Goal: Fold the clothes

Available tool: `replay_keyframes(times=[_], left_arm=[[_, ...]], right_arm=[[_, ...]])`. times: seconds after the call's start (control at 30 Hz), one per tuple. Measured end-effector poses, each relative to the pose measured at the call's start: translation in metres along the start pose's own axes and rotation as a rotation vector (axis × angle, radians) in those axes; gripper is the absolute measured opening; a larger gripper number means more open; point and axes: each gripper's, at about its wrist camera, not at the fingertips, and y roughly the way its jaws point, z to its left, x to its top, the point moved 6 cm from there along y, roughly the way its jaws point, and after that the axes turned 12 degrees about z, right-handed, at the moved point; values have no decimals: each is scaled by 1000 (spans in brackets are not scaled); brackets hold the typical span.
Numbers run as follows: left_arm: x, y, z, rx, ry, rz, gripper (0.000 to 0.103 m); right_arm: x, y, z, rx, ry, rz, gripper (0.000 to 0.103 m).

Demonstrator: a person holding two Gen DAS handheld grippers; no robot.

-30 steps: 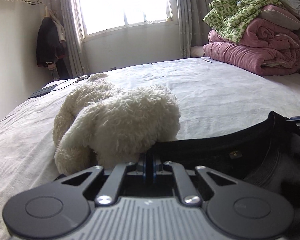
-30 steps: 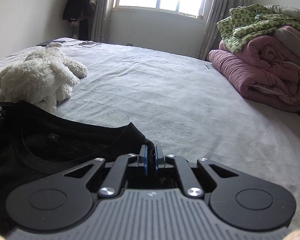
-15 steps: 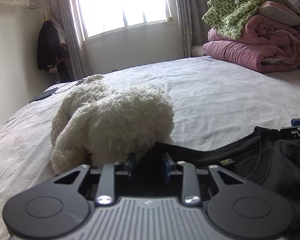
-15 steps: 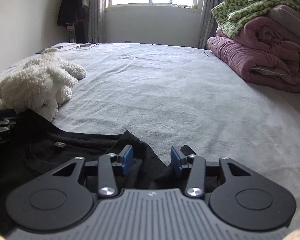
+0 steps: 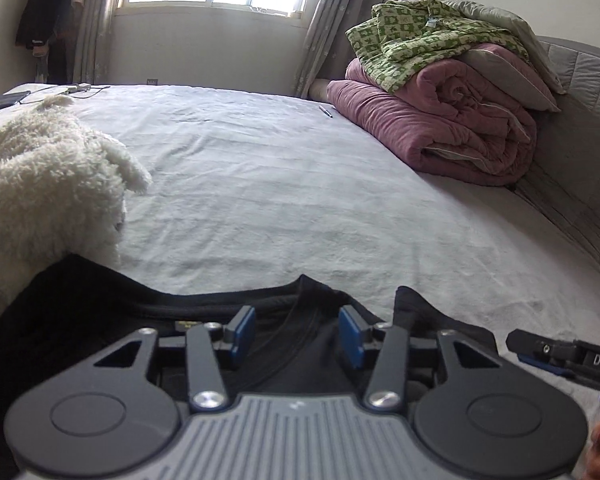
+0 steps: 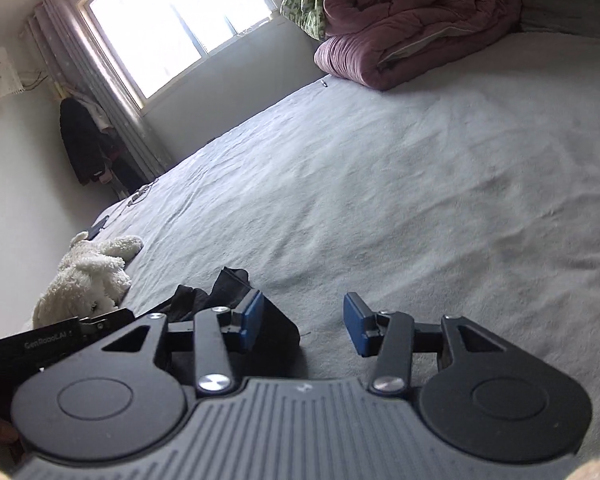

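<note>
Pale bedsheet (image 5: 300, 200) carries the black shirt (image 5: 100, 320) at its near edge. I have my left gripper (image 5: 298, 334) opening, collar cloth loose between its jaws; my right gripper (image 6: 304, 326) stands released over bare sheet (shirt beside it). Next I re-grip an edge to fold.

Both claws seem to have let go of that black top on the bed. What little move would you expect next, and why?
Probably a fresh grab at the garment's edge. The left gripper is opening over the black top, pinching nothing; the right gripper stands open over bare bed sheet, beside the cloth.
</note>
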Motion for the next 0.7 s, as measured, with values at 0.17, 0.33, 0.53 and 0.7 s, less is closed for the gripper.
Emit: replay_keyframes(times=[0.17, 0.33, 0.53, 0.7], left_arm=[[16, 37, -6, 24, -37, 19, 38], [25, 45, -3, 9, -96, 55, 30], [26, 49, -27, -60, -34, 91, 30], [34, 50, -32, -11, 9, 64, 30]], right_arm=[[-1, 6, 0, 119, 76, 57, 49], [7, -8, 14, 158, 87, 14, 49], [-1, 16, 30, 86, 40, 56, 13], [7, -9, 22, 29, 52, 51, 4]])
